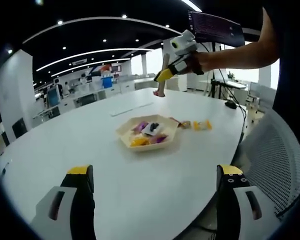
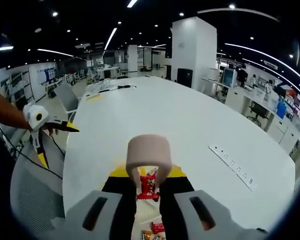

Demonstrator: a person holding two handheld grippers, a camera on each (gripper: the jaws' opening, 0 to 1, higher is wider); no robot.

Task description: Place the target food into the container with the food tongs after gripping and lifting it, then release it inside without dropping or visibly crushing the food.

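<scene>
Tongs [image 2: 148, 170]: clamped by right gripper [image 2: 148, 200], arms narrow, pinching red snack packet [image 2: 149, 186] | Container [image 1: 148, 132]: below tongs | Advice: lower steadily over container, then ease grip.

One table [image 1: 90, 145], white. One tray [image 1: 124, 131] on it, hexagonal, holding several wrapped snacks [image 1: 151, 131], too small and overlapping to count exactly. Two loose snacks [image 1: 202, 125] beside the tray, on the table. One red snack packet [image 2: 149, 186] pinched in one pair of tongs [image 2: 148, 172], looped and beige. Two grippers: right gripper [image 1: 171, 70] raised over the table in the left gripper view, left gripper [image 2: 49, 131] at the table edge in the right gripper view. One mesh chair [image 1: 280, 160]. One power strip [image 2: 235, 167] lying on the table.
</scene>
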